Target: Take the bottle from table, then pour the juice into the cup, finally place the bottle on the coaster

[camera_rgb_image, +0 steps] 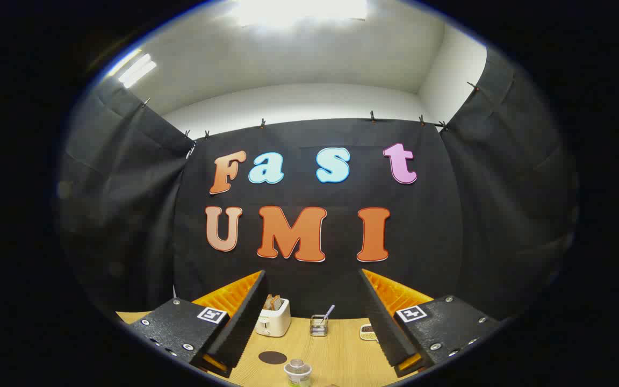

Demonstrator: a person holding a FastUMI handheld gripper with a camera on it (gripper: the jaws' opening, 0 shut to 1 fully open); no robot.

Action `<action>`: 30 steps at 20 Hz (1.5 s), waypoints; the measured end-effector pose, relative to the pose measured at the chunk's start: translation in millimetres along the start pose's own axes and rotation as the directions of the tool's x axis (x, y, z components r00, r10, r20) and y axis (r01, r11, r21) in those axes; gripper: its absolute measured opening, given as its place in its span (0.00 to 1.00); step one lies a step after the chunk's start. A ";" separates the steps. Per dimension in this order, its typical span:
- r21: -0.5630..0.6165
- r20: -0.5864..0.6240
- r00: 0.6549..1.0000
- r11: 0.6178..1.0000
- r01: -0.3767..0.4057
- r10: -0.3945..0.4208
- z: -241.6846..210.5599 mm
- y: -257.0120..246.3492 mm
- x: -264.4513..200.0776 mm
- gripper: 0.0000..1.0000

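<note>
My gripper [312,322] is held high above the wooden table [336,349], its two fingers spread wide apart with nothing between them. Below and between the fingers I see the top of a clear bottle [297,371] with a clear cap, standing upright on the table. Just beyond the bottle and slightly to its left, a dark round coaster [272,357] lies flat on the wood. The bottle's lower part is cut off from sight. The gripper is well clear of both.
Against the black back wall stand a white toaster [273,320] with toast in it, a small wire holder [318,325] with a spoon, and a small flat dish [367,332] beside the right finger.
</note>
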State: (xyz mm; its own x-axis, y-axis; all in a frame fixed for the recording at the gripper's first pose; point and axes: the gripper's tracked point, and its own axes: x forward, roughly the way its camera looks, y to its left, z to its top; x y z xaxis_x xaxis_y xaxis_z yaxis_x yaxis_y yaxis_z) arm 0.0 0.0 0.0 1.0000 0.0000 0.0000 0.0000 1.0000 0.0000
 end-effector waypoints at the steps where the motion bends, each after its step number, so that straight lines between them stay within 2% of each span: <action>1: 0.003 0.003 1.000 1.000 -0.001 0.001 1.2 0.4 -1.0 0.99; 17: 0.028 0.019 1.000 1.000 -0.004 0.003 11.0 -2.3 -4.4 0.98; 30: 0.045 0.020 0.998 0.998 -0.054 0.053 1.0 7.0 -18.6 0.99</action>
State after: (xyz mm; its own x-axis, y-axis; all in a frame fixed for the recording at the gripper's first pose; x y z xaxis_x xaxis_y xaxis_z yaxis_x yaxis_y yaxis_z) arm -18.6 7.0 1.0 0.9984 0.0532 0.0199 -0.0540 0.9975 0.0448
